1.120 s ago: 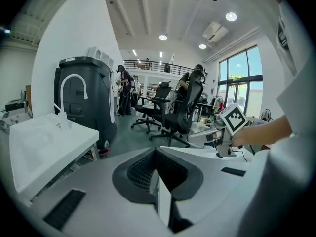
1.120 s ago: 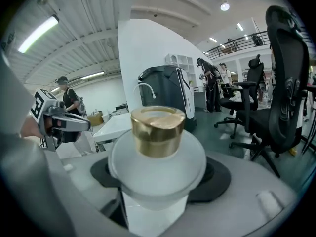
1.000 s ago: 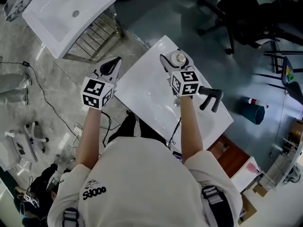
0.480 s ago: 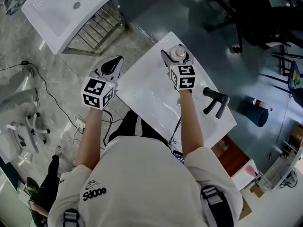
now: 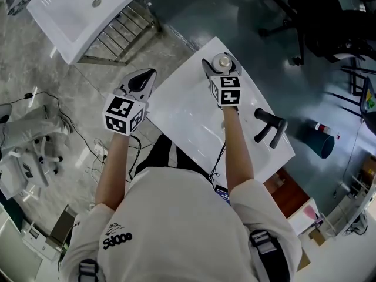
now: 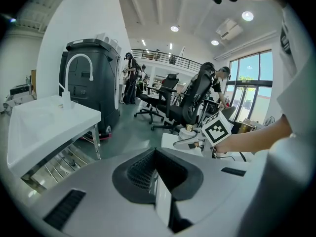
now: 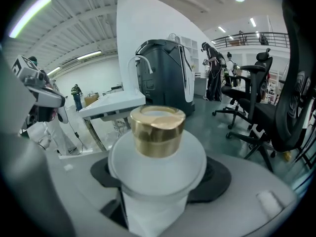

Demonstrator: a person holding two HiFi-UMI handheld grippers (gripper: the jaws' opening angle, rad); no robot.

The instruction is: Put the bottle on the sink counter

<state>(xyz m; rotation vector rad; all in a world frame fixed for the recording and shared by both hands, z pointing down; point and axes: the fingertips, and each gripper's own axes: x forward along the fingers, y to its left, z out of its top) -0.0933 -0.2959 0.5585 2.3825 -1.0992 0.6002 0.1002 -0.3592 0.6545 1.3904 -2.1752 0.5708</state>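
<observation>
Pretty much there. Got the bottle (image 5: 222, 61) clamped in right gripper (image 5: 220, 67) over far corner of the sink counter (image 5: 191, 113); can't tell if touching yet. Just needs releasing. Got left gripper (image 5: 140, 81) closed, empty, beside left edge.

The fingers (image 5: 206, 70) of your right gripper (image 5: 220, 67) flank the bottle (image 7: 156, 147) over the table's (image 5: 182, 113) far end. The faucet (image 5: 269, 126) lies to that arm's right. Your left gripper (image 5: 141, 82) hangs beyond the table's left edge.
</observation>
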